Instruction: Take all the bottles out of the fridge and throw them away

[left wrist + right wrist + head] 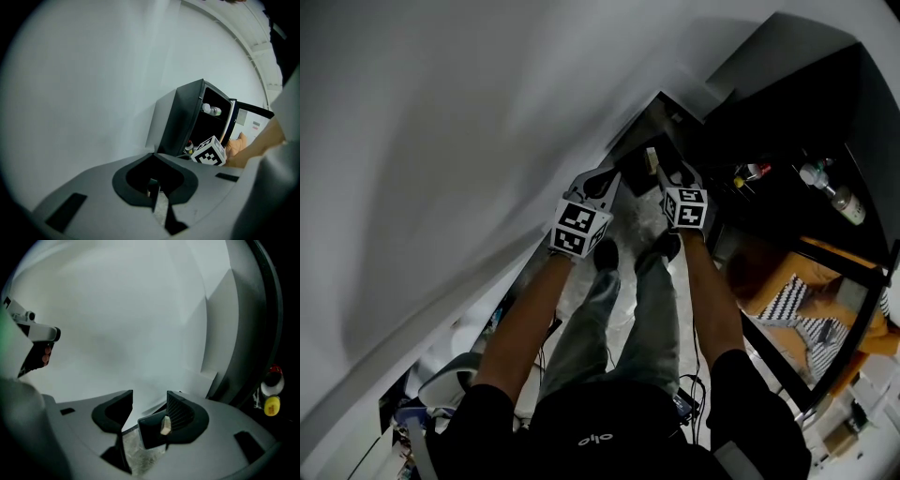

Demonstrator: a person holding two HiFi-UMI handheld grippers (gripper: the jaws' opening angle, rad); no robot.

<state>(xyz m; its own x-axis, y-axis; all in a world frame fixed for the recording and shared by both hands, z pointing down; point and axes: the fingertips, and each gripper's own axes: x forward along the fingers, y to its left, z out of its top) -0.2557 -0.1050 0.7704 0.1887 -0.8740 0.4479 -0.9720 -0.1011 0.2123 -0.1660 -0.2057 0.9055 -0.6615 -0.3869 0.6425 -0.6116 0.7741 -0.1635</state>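
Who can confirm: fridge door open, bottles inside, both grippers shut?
Not quite. Only the left gripper is shut; the right gripper view shows the right gripper with its jaws apart. The rest holds: the fridge door is open, with bottles inside.

A white wall [441, 141] at left, striped cloth [791, 300] on orange cushion [827, 270] at right.

The white wall [441, 141] is bright with soft grey shadows, but the fridge [180, 119] is very dark inside. Both gripper views bend at the edges, with black corners and blurry close parts.
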